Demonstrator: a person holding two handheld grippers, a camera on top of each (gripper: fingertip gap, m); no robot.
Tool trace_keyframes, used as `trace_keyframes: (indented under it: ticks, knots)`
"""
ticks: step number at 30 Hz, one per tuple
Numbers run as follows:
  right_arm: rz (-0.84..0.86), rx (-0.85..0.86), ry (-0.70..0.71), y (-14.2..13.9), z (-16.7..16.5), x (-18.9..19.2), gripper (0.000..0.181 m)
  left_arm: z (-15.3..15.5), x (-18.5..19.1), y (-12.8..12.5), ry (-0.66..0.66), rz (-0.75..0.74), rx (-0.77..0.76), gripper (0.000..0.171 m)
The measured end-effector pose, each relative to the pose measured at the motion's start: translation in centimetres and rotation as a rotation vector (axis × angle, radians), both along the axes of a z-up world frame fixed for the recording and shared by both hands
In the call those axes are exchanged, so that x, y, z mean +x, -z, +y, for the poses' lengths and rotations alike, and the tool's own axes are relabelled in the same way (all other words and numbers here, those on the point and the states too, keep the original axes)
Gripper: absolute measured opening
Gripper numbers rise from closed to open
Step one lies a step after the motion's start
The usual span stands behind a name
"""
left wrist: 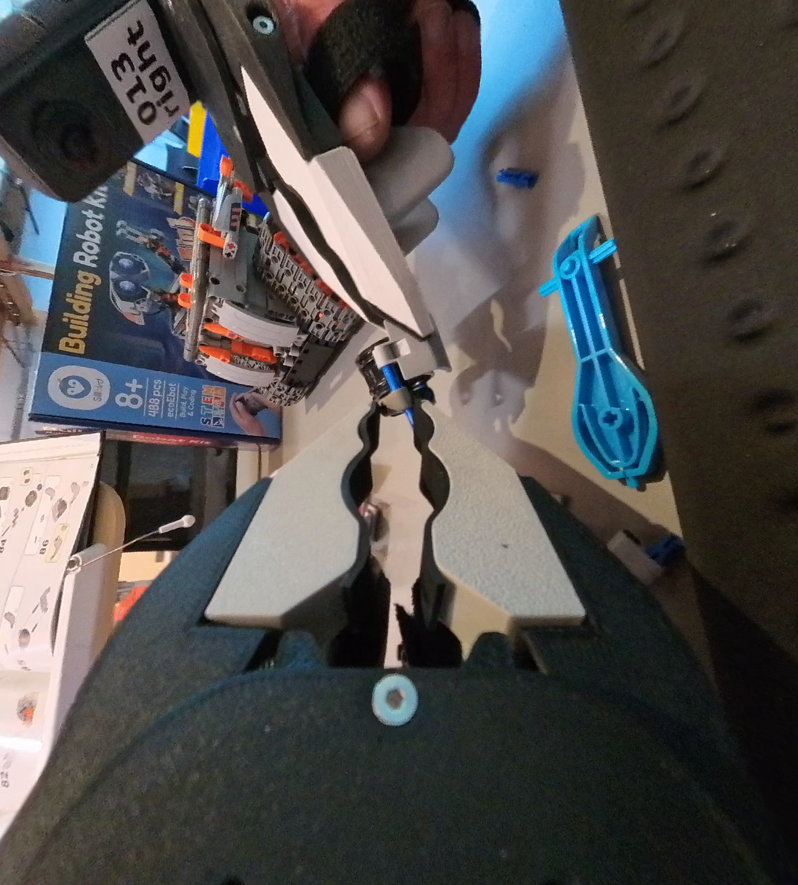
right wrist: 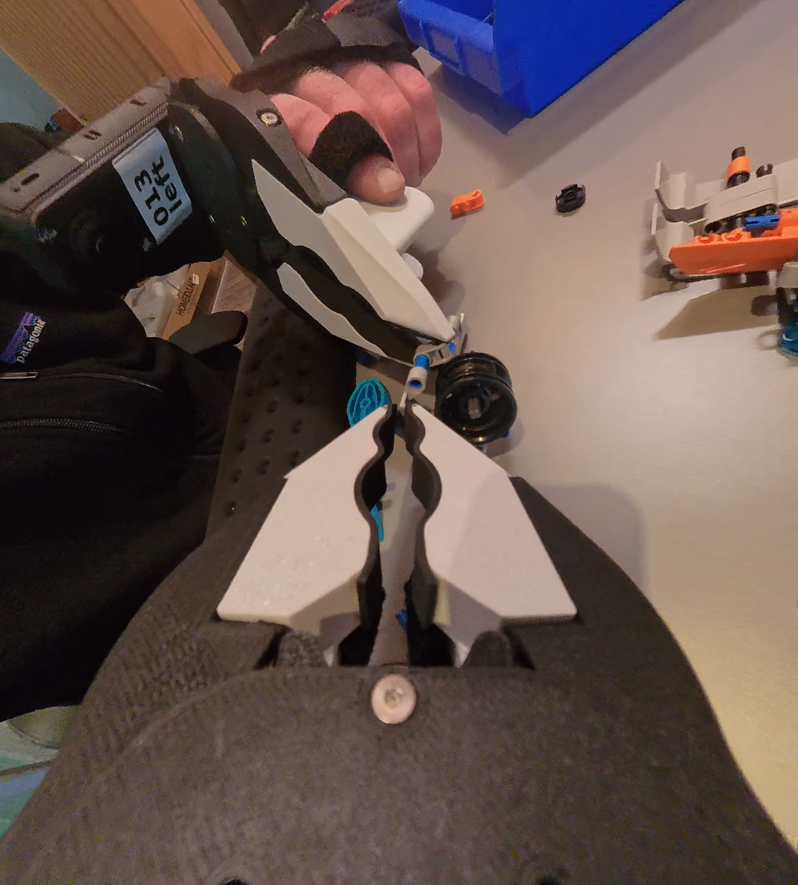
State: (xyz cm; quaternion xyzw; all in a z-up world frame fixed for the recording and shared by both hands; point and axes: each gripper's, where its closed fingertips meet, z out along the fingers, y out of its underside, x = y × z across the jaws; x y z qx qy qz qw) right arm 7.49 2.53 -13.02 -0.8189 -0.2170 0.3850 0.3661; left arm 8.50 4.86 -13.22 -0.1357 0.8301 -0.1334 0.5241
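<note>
- The left gripper [left wrist: 397,414], at the centre of the left wrist view, has its jaws nearly closed, pinching a thin blue axle [left wrist: 406,412] of a small wheel assembly [left wrist: 389,378].
- The right gripper [right wrist: 400,412], centre of the right wrist view, is likewise clenched on a thin grey part of the same assembly, just beside its black wheel [right wrist: 476,398].
- In each view the other gripper slants down from the upper left, held by a hand [right wrist: 377,129] in a black wrap, its tip meeting the assembly and hiding part of it.
- A blue lever-shaped tool [left wrist: 598,364] lies at the right of the left wrist view, against a dark perforated panel [left wrist: 732,287] that fills that edge.
- A small blue pin [left wrist: 516,177] lies on the beige table [left wrist: 507,479] in the upper right.
- A grey and orange tracked model [left wrist: 262,306] stands on a blue kit box [left wrist: 114,335], centre left; an instruction booklet [left wrist: 13,550] lies lower left.
- In the right wrist view, a partly built grey and orange model [right wrist: 741,234] sits at the right edge, a blue bin [right wrist: 531,52] at the top, and a loose orange piece [right wrist: 467,201] and black piece [right wrist: 569,196] lie between them.
</note>
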Motion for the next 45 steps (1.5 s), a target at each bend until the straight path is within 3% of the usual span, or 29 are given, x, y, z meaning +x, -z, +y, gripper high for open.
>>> trace_keyframes:
  ticks: [12, 21, 35, 39, 45]
  knots:
    - [-0.079, 0.113, 0.091, -0.8, 0.6, 0.6, 0.001, 0.3, 0.3, -0.5, -0.050, -0.060, 0.117, 0.010]
    - [-0.160, 0.048, 0.030, 0.5, -0.1, 0.1, 0.000, -0.5, -0.1, 0.9, -0.032, -0.068, 0.343, 0.004]
    - [-0.236, -0.037, -0.018, 2.1, -0.3, -0.2, 0.000, -0.9, 0.1, 1.4, -0.047, -0.066, 0.387, 0.004]
    - [-0.238, -0.003, 0.037, 1.7, 0.5, 0.3, 0.000, 0.0, 0.5, 1.2, -0.083, -0.059, 0.341, 0.005]
    - [-0.196, 0.206, 0.110, -2.0, 1.0, 1.4, 0.022, 0.5, 1.1, -1.4, -0.105, -0.031, -0.064, 0.004]
